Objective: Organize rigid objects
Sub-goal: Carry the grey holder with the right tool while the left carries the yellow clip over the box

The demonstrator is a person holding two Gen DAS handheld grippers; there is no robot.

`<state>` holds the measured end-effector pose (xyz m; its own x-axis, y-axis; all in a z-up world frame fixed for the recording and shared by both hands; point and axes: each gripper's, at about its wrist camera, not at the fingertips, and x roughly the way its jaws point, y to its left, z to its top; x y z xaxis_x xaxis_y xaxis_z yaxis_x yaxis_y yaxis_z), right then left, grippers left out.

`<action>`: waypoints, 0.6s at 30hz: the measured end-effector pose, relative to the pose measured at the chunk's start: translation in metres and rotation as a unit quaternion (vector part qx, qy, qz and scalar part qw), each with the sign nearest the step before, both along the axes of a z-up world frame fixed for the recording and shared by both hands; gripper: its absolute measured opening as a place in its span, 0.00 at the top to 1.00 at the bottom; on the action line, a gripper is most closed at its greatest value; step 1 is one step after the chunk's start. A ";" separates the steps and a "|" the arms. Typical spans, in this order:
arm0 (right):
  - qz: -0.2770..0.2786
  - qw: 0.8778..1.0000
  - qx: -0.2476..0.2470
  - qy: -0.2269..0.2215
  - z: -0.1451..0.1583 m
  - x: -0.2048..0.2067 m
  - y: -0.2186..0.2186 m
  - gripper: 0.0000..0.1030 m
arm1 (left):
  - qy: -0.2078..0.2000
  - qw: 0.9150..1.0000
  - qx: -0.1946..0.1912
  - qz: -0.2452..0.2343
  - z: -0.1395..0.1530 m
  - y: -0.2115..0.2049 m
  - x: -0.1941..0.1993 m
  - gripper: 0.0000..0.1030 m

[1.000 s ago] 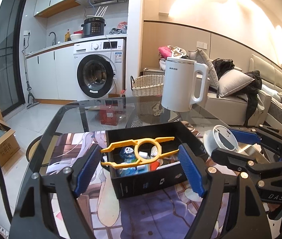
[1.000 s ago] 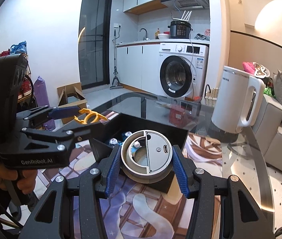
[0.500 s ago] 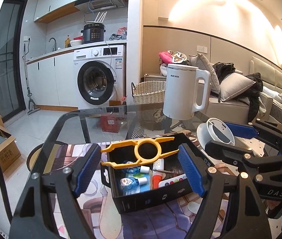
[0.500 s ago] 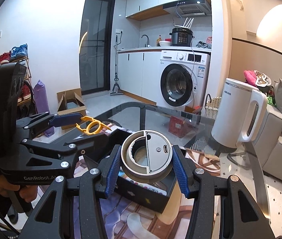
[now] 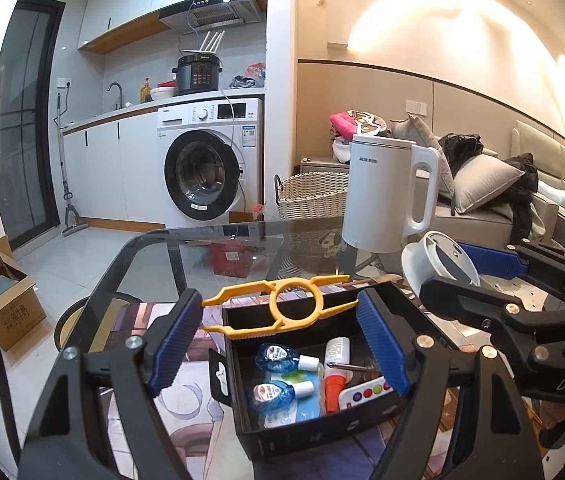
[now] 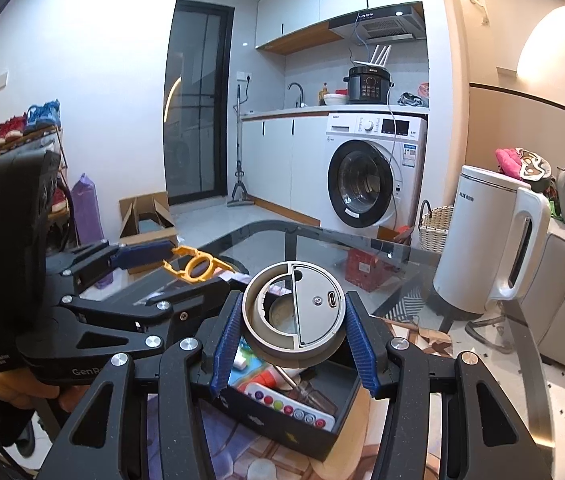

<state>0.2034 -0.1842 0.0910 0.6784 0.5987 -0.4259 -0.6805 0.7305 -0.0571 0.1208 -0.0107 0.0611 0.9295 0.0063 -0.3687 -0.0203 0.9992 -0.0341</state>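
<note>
The black box (image 5: 322,432) now fills the lower middle of the left wrist view, seen more from above than a second ago, when its near wall hid most of the contents; in the right wrist view it has slid from behind the held item to below it, at the bottom centre. Both tools have travelled over the box, so the drop-off looks close.

The white kettle (image 5: 390,196) stands upper right of the box on the glass table (image 5: 186,248), as before.

The right gripper (image 6: 293,322) is clamped on a round grey lid-like device (image 6: 294,316), blue pads against its rim, centred in its own view and at the right edge of the other. It hangs above the box's open top.

The left gripper (image 5: 280,336) is clamped lengthwise on yellow plastic tweezers (image 5: 282,310), held across the box's far edge.

Inside lie two small blue bottles (image 5: 278,360), a red-and-white tube (image 5: 334,372) and a white palette with coloured dots (image 5: 366,394); free floor space looks scarce, so placement needs care.
</note>
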 end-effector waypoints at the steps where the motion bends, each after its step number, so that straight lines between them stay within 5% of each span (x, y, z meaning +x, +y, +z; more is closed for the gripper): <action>1: -0.002 1.000 0.001 0.000 -0.002 0.002 0.000 0.51 | -0.001 1.000 0.000 0.002 -0.002 0.001 0.001 0.23; 18: -0.017 1.000 0.011 0.014 -0.025 0.030 0.008 0.51 | -0.009 1.000 0.006 0.009 -0.020 0.000 0.015 0.23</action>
<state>0.2333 -0.1764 0.0659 0.6867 0.5846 -0.4321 -0.6565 0.7540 -0.0230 0.1358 -0.0108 0.0414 0.9360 0.0285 -0.3507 -0.0387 0.9990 -0.0219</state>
